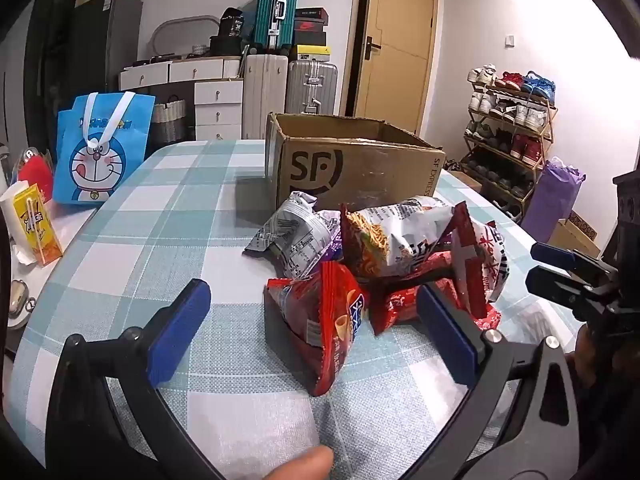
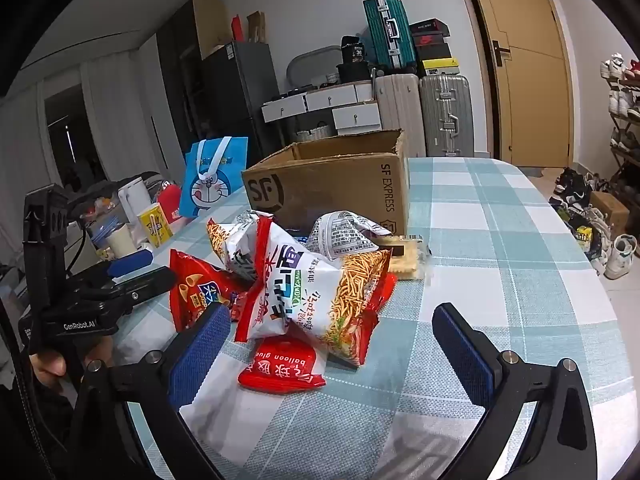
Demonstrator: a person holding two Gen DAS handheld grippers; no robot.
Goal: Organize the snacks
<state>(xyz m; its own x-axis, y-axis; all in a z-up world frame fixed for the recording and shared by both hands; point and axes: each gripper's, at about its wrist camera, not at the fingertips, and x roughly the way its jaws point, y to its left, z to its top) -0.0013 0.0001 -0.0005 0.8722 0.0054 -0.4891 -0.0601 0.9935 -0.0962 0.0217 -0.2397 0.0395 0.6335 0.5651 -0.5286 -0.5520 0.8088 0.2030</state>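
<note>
A pile of snack bags lies on the checked table in front of an open brown SF cardboard box. A red chip bag is nearest my left gripper, which is open with the bag between its blue pads. A white noodle-snack bag tops the pile, with a grey printed bag behind and a red balloon-glue pack in front. My right gripper is open and empty, just before the pile; it also shows in the left wrist view.
A blue Doraemon bag, a yellow carton and cups stand at the table's left side. Suitcases, drawers and a door are behind; a shoe rack stands right.
</note>
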